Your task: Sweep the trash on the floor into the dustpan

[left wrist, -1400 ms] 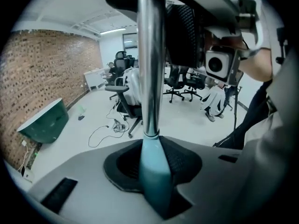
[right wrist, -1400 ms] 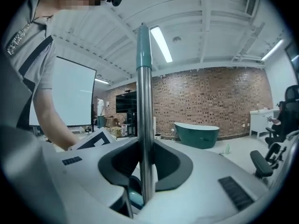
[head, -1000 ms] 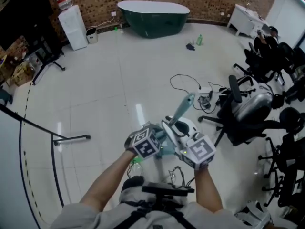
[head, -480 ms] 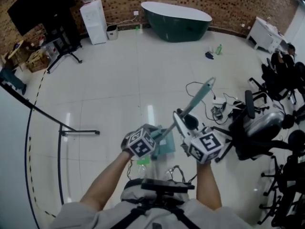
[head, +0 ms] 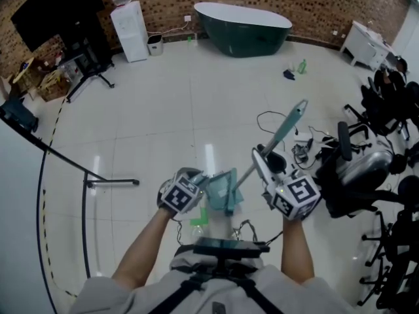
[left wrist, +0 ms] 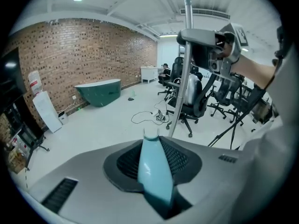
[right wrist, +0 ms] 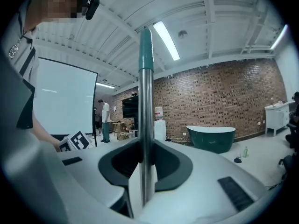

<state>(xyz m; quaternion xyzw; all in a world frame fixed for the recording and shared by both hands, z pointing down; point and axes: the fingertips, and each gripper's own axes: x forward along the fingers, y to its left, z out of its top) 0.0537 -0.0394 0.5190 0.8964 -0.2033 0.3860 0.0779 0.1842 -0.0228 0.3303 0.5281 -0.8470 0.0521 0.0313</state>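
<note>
Head view | left gripper (head: 198,182) clamps dustpan handle (left wrist: 154,167) | right gripper (head: 260,157) clamps broom pole (right wrist: 146,125), slanting far-right | green scrap (head: 199,220) lies just near-left of dustpan (head: 221,191)

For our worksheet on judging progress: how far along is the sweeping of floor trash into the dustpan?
Done: both tools are picked up. In hand: the left hand-held gripper clamps the dustpan handle, the right hand-held gripper the broom pole. Left: a green item lies on the floor, outside the dustpan.

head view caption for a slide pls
Left gripper holds a teal dustpan, right gripper a broom pole, above the white floor.
</note>
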